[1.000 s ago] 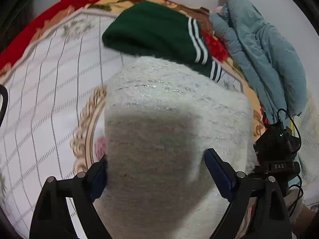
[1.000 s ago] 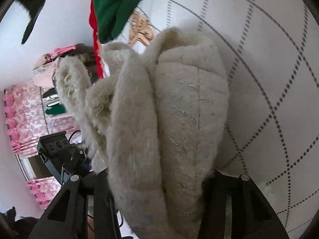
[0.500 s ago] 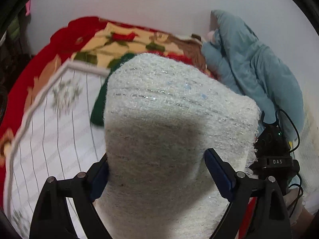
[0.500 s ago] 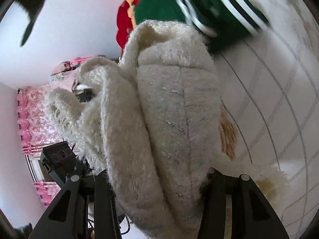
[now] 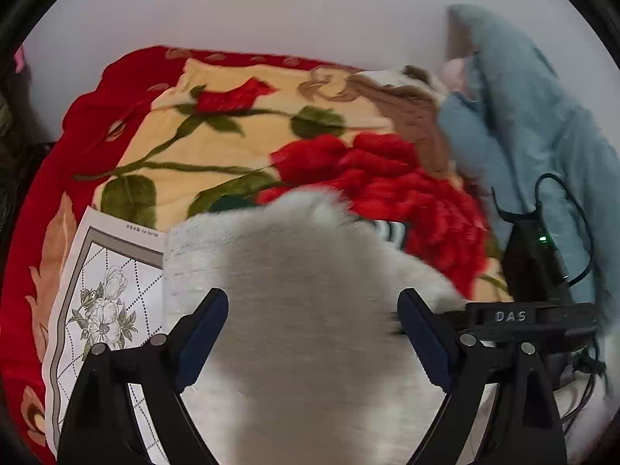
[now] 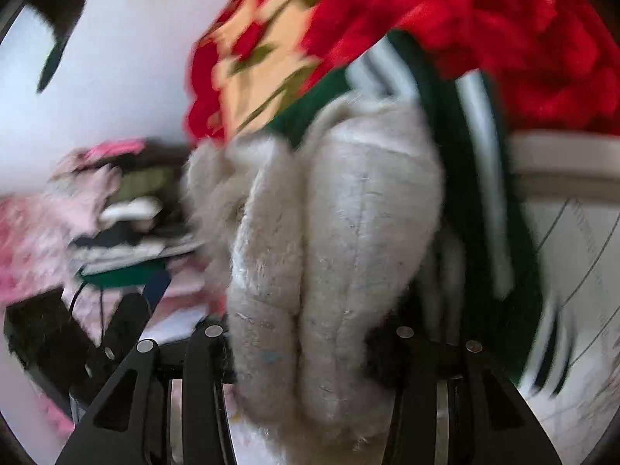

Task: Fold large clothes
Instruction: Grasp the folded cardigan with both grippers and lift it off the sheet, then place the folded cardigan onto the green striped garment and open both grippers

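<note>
Both claws have carried the cream sweater (image 5: pixel 310 329) up over the rose blanket (image 5: pixel 240 143), hiding the green garment (image 6: pixel 445 162). Left claw (image 5: pixel 312 345) and right claw (image 6: pixel 306 352) each clamp the sweater; "DAS" (image 5: pixel 510 316) reads on the right claw's mount

The left gripper (image 5: pixel 312 327) stands with its blue-padded fingers (image 5: pixel 201 329) spread wide at either side of a fuzzy white sweater (image 5: pixel 310 310), which fills the space between them. Behind lies a rose-patterned blanket (image 5: pixel 271 135), red at its border. A white floral-print cloth (image 5: pixel 104 298) lies at the left, a blue-grey garment (image 5: pixel 542 128) is heaped at the right, and the right gripper (image 5: pixel 531 310), marked DAS, sits beside the sweater.
</note>
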Tool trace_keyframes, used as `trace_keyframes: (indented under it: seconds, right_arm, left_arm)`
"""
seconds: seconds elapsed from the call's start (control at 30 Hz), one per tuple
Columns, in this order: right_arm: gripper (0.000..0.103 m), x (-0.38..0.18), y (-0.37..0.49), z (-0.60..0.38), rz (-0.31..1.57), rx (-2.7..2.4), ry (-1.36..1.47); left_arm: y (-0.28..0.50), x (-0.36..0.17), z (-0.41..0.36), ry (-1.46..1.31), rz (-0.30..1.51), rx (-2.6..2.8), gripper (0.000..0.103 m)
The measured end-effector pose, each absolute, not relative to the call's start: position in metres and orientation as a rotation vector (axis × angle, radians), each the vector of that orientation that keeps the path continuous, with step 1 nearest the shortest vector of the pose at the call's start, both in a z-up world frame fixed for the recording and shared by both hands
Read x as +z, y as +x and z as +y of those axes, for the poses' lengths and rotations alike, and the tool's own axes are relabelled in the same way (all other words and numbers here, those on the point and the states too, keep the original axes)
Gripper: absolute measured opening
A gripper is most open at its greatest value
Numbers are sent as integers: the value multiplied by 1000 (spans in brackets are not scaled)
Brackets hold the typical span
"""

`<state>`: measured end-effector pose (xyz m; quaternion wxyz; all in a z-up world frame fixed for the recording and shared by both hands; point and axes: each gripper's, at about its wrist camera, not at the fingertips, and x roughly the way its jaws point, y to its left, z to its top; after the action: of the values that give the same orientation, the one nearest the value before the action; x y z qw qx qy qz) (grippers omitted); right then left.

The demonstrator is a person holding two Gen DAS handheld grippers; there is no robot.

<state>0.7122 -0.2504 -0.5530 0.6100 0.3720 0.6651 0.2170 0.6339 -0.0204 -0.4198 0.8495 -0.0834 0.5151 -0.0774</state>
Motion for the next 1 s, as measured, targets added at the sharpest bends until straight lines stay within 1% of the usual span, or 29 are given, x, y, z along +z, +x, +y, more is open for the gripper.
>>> trace_keyframes:
  seconds: [0.07, 0.1, 0.13, 0.17, 0.2, 0.23, 0.27, 0.37, 0.4, 0.47, 0.53, 0.63, 0.7, 0.77, 1.0]
  right_arm:
    - [48, -562, 722, -248, 1573, 481, 804]
    - [54, -568, 722, -253, 1592, 468, 758]
    - [58, -570, 719, -256, 1598, 462, 731]
    - [67, -572, 709, -260, 1594, 464, 709]
    - [81, -572, 701, -268, 1583, 449, 681]
    - [86, -570, 691, -277, 1565, 405, 639]
    - [89, -567, 681, -283, 1541, 380, 616]
    - [89, -551, 635, -296, 1495, 256, 539]
    - [92, -543, 621, -300, 1473, 213, 493]
    - [103, -521, 582, -288, 1435, 104, 307]
    - [103, -499, 549, -271, 1392, 39, 181]
    - [103, -458, 507, -236, 1333, -37, 69]
    - [103, -429, 484, -213, 1280, -91, 21]
    - [103, -407, 468, -199, 1243, -128, 1]
    - [103, -278, 369, -193, 1139, -190, 50]
  left_arm:
    - [628, -421, -7, -239, 1061, -158, 89]
    - [622, -419, 1, -275, 1043, -158, 89]
    - [615, -416, 10, -308, 1028, -166, 89]
    - [608, -413, 17, -331, 1017, -166, 89]
    - [600, -413, 28, -343, 1004, -146, 90]
    - [595, -414, 36, -343, 999, -118, 90]
    - [584, -416, 45, -335, 1002, -97, 90]
    - [554, -426, 66, -285, 1039, 3, 94]
    - [541, -427, 72, -271, 1054, 34, 96]
    - [524, -425, 76, -248, 1070, 58, 96]
    - [504, -415, 74, -187, 1081, 93, 97]
    - [481, -396, 67, -119, 1095, 90, 97]
    - [460, -372, 61, -105, 1096, 77, 97]
    - [443, -351, 58, -90, 1092, 77, 97]
    - [356, -241, 40, -31, 1012, 41, 97]
